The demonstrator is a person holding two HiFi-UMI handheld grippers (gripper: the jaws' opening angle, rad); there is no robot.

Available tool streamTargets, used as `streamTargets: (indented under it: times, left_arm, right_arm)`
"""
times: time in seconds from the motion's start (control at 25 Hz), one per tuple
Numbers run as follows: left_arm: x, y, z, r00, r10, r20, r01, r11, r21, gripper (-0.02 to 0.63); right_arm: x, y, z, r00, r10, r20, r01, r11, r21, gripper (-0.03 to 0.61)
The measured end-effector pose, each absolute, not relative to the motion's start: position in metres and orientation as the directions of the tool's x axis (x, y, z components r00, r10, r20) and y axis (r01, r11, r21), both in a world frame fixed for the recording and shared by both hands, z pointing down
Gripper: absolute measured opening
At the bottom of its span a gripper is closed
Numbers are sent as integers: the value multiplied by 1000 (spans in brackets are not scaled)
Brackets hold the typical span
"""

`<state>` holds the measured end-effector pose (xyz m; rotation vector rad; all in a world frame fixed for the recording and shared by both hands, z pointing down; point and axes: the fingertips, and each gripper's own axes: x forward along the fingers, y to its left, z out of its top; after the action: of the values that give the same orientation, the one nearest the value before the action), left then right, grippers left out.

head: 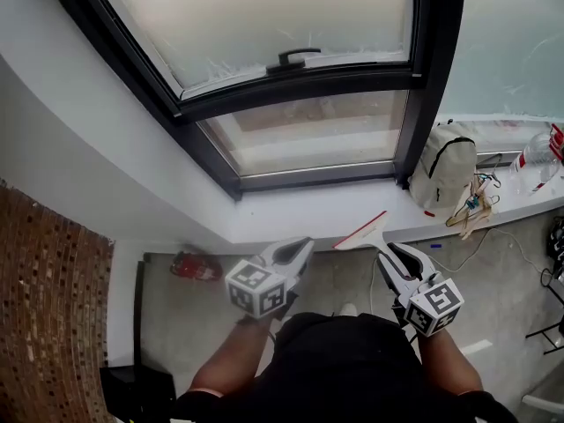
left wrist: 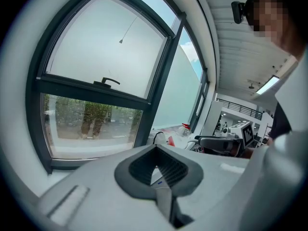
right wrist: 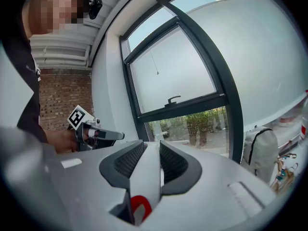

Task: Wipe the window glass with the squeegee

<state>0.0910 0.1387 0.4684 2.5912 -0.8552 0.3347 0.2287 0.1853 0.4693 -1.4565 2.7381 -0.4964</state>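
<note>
The squeegee (head: 361, 233), white with a red edge, sticks out over the white sill (head: 291, 210), with my right gripper (head: 389, 251) shut on its handle. In the right gripper view the white handle (right wrist: 150, 177) fills the gap between the jaws. My left gripper (head: 298, 252) hangs beside it at the left, shut with nothing in it; the left gripper view shows its pads (left wrist: 144, 170) meeting. Both are below the dark-framed window, whose lower pane (head: 304, 130) sits under a tilted upper pane (head: 264, 16) with a black handle (head: 298, 57).
A beige backpack (head: 445, 166) leans on the sill at the right, with hangers and cables (head: 471, 210) and a plastic bottle (head: 535, 161) beyond it. A red object (head: 196, 267) lies on the floor below the sill. A brick wall (head: 48, 307) stands at the left.
</note>
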Motion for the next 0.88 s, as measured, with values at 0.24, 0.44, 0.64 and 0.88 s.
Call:
streamTargets:
  times: [0.24,0.44,0.64,0.88]
  left_arm:
    - [101,140,470,782,-504,368,-609,-743,278,0]
    - [98,140,471,766,-517,382,-627,-731,269,0]
    - [83,140,485,751,-523,404,-645,-714,274,0]
    - [68,121,505,732,-533,425,-669,-682,297,0]
  right_arm:
    - [240,184,471,-558,-815,155,-816,505,-283,130]
    - [244,182,481,-564,-808,170,-811,503,-298,130]
    - [238,174,490,-576,-798,180,-802,507,-317,130]
    - [233,159,499,-566,-801,194,-809,495,-318,130]
